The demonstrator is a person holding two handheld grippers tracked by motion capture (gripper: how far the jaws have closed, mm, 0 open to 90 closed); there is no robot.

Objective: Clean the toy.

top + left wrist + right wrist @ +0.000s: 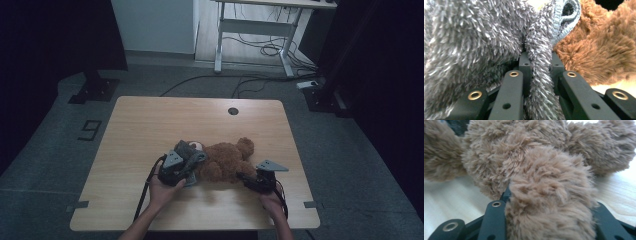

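Note:
A brown teddy bear (227, 160) lies on the wooden table (150, 125), with a fuzzy grey garment (190, 152) at its left end. My left gripper (187, 172) sits at that end, shut on a fold of the grey garment (474, 37). In the left gripper view, the left gripper (540, 57) pinches a strip of grey pile between its black jaws, with the bear's fur (599, 50) to the right. My right gripper (245, 179) is at the bear's near right side. In the right gripper view, the right gripper (551, 197) is shut on a plump brown limb (549, 170), and fur hides the jaw tips.
A round cable hole (233, 111) sits near the table's far edge. Beyond the table stand a white desk frame (260, 35) with loose cables on the floor, and black stand bases at the left (95, 90) and right (325, 97). Bare wood surrounds the bear.

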